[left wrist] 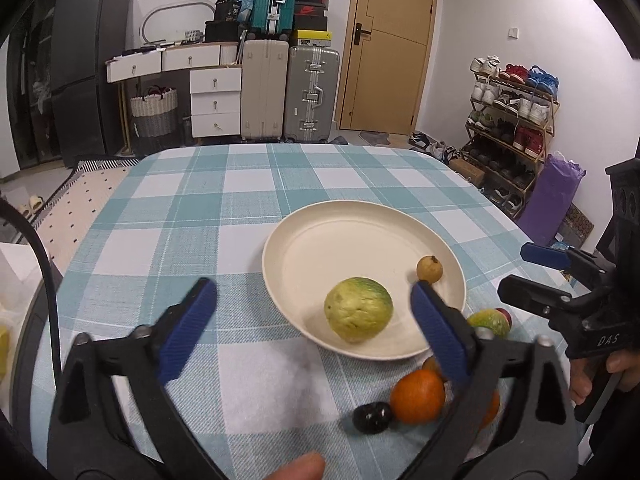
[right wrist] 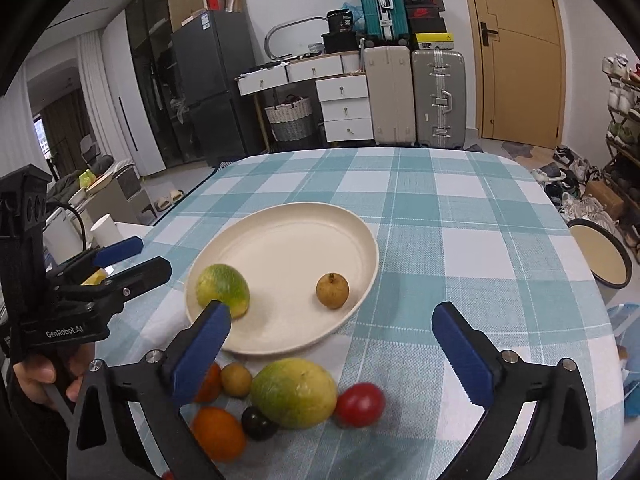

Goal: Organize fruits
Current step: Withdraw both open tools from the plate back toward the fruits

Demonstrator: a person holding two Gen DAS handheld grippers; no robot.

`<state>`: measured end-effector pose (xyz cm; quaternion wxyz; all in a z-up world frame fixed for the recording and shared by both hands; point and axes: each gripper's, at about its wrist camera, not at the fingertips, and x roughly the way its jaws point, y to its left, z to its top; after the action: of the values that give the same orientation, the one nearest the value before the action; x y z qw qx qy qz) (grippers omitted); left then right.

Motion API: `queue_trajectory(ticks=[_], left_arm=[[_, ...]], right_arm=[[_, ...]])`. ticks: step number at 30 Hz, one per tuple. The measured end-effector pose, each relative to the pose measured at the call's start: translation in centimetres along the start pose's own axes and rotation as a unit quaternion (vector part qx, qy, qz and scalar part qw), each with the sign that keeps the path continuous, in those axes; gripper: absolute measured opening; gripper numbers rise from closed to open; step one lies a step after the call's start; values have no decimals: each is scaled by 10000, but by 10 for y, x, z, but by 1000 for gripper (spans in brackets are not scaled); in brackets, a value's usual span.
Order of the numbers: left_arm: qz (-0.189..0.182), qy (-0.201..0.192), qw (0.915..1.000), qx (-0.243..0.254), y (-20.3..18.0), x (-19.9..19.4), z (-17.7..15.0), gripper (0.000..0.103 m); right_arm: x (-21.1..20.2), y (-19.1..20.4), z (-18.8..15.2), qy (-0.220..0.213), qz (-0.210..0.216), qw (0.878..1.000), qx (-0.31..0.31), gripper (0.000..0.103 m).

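Hovering with jaws spread wide and empty, the left gripper (left wrist: 314, 320) and right gripper (right wrist: 332, 334) hang over the checked teal-and-white cloth on the worktop (right wrist: 460, 208).

Nearest, just in front of the round cream plate (right wrist: 280, 216), a cluster of loose fruit lies on the cloth: a round orange fruit (right wrist: 219, 432), a small black fruit (right wrist: 258, 423), a large yellow-green mango (right wrist: 294, 393), a red tomato-like fruit (right wrist: 360, 404), a small tan fruit (right wrist: 236, 379) and another orange one, half hidden behind a blue pad. On the plate sit a bumpy green-yellow fruit (left wrist: 358, 310) at its near left and a small brown round fruit (right wrist: 332, 290) to the right. Beyond the plate the cloth is bare; suitcases (right wrist: 438, 96) stand far behind.
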<state>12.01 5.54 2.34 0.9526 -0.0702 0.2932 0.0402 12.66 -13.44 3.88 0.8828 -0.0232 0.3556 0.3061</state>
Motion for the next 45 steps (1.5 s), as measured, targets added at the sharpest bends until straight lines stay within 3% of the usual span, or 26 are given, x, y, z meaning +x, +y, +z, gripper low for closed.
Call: queue_trajectory(ticks=[15,32,40,45], left_arm=[[22,8,9998,210,-11,-46,-30,102],[-134,327,9989,314,-19,-26,-45,102],[-47,560,9973,463,-17,-16,-50,103],[-6,633,9976,297,-8,-11,-49,102]], right_arm=[[-23,6,-31,140,-102,9998,-83,103],[-16,0,-40,411,-214,9989,-92,103],[-13,-12,-42,497,-342,9982,-26,103],[-14,-22,-42,485,-472,9977,59,103]])
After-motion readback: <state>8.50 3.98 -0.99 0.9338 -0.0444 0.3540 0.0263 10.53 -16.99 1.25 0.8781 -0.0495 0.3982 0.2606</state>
